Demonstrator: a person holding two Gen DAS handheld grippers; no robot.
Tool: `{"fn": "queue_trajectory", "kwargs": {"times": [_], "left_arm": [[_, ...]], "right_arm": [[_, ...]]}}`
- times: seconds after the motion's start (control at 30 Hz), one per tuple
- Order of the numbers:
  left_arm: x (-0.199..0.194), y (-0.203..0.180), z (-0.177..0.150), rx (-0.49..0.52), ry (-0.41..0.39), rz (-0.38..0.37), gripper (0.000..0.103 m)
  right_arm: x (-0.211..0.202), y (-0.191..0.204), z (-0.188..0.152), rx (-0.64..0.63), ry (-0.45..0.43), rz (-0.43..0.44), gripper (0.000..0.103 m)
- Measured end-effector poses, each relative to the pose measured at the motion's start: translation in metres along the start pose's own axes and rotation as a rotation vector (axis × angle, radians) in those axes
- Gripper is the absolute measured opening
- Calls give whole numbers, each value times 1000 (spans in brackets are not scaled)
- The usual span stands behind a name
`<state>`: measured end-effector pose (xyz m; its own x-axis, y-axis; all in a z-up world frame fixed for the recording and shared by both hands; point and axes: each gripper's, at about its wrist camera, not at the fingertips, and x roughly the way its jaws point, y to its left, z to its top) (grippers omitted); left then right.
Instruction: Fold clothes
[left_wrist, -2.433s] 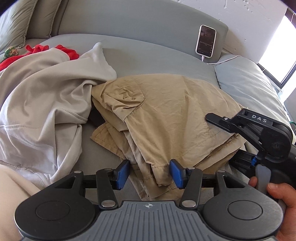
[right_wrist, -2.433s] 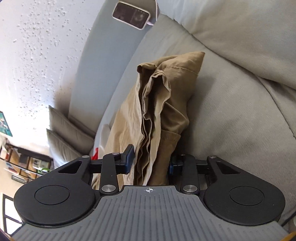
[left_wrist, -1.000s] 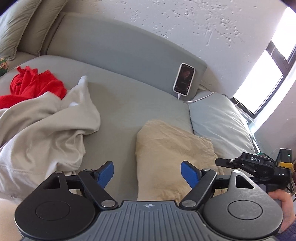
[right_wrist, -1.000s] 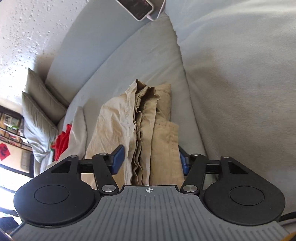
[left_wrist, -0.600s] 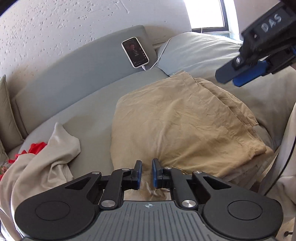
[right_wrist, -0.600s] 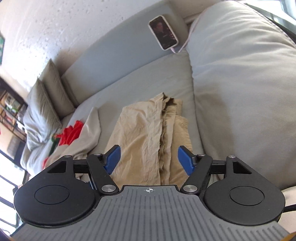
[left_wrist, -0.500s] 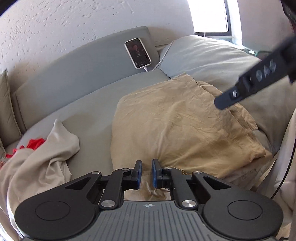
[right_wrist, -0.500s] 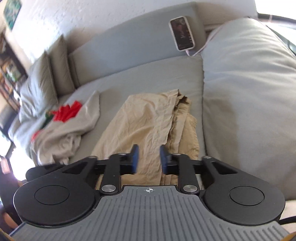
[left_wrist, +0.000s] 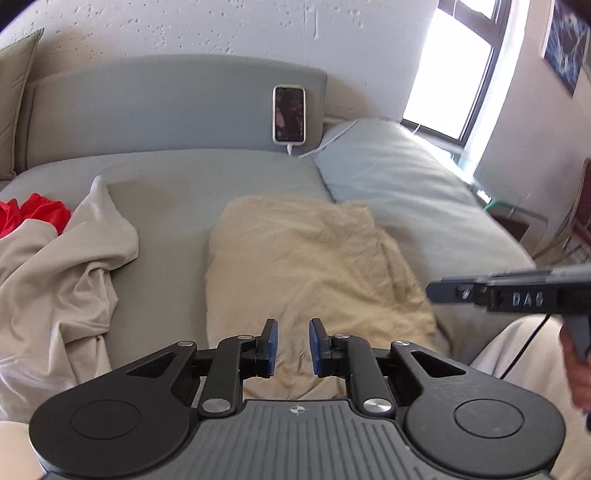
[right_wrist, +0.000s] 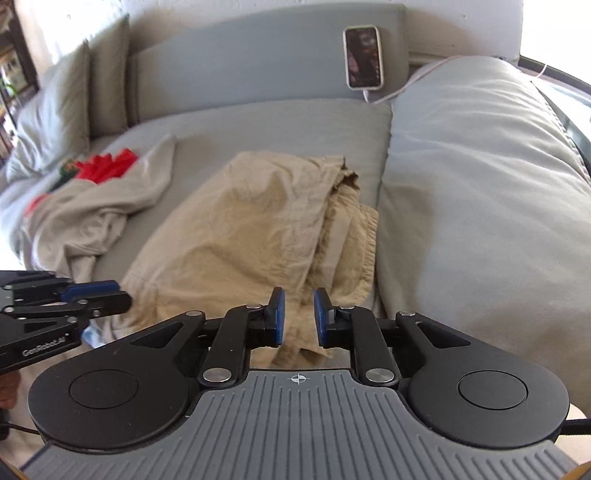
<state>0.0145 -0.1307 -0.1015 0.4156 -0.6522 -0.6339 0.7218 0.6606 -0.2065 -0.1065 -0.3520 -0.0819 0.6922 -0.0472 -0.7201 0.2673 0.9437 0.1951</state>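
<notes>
Folded tan trousers (left_wrist: 306, 266) lie on the grey sofa seat (left_wrist: 184, 177), just beside the right-hand cushion (right_wrist: 480, 177). Left claw (left_wrist: 293, 347) is above their near edge, jaws narrowly parted, gripping nothing. Right claw (right_wrist: 298, 317) likewise: narrow gap, empty, over the layered edge. A pale shirt (left_wrist: 59, 280) and red garment (left_wrist: 33, 214) lie to the left. A phone (left_wrist: 289, 113) leans against the backrest.

Home living room; grey sofa (left_wrist: 177, 110), charging phone (left_wrist: 289, 113)
</notes>
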Motion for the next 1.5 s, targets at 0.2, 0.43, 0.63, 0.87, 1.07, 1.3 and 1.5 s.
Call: {"fn": "queue_trajectory", "kwargs": {"times": [0.2, 0.43, 0.63, 0.87, 1.07, 1.3, 1.5], "left_arm": [[24, -8, -7, -64, 49, -31, 15], [29, -6, -34, -38, 203, 15, 24], [-10, -6, -8, 21, 133, -5, 24], [6, 6, 32, -91, -12, -20, 22], [74, -1, 14, -3, 110, -10, 11], [74, 9, 14, -43, 107, -39, 12], [74, 7, 13, -31, 100, -37, 12]], "right_arm": [[3, 25, -10, 11, -2, 78, 22], [36, 27, -47, -71, 153, 21, 22], [-9, 6, -28, 13, 110, 32, 29], [-16, -18, 17, 71, -79, -19, 62], [26, -23, 43, 60, -179, -62, 14], [93, -8, 79, 43, -155, 37, 14], [135, 24, 63, -245, -95, -55, 11]]}}
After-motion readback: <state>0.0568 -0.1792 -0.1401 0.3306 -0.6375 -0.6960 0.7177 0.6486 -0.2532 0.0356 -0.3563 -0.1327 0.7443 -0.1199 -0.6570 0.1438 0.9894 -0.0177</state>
